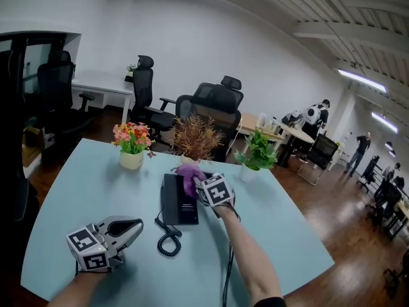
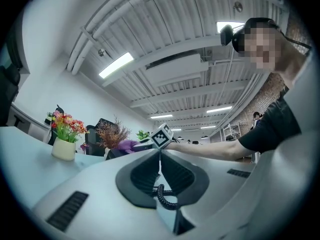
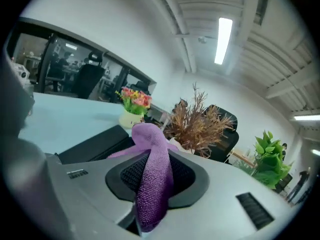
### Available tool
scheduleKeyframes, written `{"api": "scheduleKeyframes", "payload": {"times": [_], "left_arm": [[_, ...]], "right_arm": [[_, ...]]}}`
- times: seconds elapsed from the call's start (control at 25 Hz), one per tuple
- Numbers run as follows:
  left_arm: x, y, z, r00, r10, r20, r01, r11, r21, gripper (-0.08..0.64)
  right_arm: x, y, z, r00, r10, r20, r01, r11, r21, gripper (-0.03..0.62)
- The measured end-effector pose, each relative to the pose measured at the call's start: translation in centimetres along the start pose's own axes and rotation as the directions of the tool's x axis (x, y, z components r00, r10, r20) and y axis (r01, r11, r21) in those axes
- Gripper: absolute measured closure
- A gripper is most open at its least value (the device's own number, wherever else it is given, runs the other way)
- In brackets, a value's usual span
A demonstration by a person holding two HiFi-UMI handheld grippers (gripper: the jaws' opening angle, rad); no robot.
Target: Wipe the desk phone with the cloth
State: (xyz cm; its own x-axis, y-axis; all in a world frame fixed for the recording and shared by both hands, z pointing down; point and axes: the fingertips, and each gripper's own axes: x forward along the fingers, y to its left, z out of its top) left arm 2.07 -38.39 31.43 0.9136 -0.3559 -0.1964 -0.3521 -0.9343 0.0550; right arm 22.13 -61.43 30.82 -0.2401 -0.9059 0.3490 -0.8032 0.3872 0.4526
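A black desk phone lies in the middle of the pale blue table, its coiled cord curling toward me. My right gripper is shut on a purple cloth, which rests on the phone's far right part. In the right gripper view the cloth is pinched between the jaws and drapes over the phone. My left gripper rests on the table at the near left, jaws together, holding nothing. In the left gripper view its jaws point at the cord.
Three potted plants stand behind the phone: flowers, a brown dried plant and a green plant. Office chairs and desks lie beyond the table. A cable runs along my right arm.
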Motion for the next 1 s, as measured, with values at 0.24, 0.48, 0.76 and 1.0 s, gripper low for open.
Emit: {"api": "scheduleKeyframes", "payload": {"times": [0.24,0.48,0.76,1.0], "left_arm": [[0.0,0.1,-0.2,1.0,-0.008,-0.013,0.009,1.0,0.017,0.546],[0.2,-0.5,-0.7,0.999,-0.019,-0.026,0.02,0.999,0.034,0.546],[-0.2,-1.7,-1.9,0.999,-0.027,-0.041,0.029,0.998,0.048,0.546],[0.2,-2.8,-2.1,0.997,-0.053,-0.064,0.06,0.993,0.104,0.546]], "right_arm": [[-1.1,2.5,-2.6,0.99,0.114,-0.079,-0.117,0.993,-0.028,0.526],[-4.6,6.5,-5.5,0.968,0.213,-0.131,-0.223,0.972,-0.076,0.526],[-7.7,9.9,-9.2,0.952,0.256,-0.165,-0.273,0.958,-0.089,0.526],[-9.5,10.7,-9.6,0.95,0.251,-0.185,-0.275,0.954,-0.117,0.526]]}}
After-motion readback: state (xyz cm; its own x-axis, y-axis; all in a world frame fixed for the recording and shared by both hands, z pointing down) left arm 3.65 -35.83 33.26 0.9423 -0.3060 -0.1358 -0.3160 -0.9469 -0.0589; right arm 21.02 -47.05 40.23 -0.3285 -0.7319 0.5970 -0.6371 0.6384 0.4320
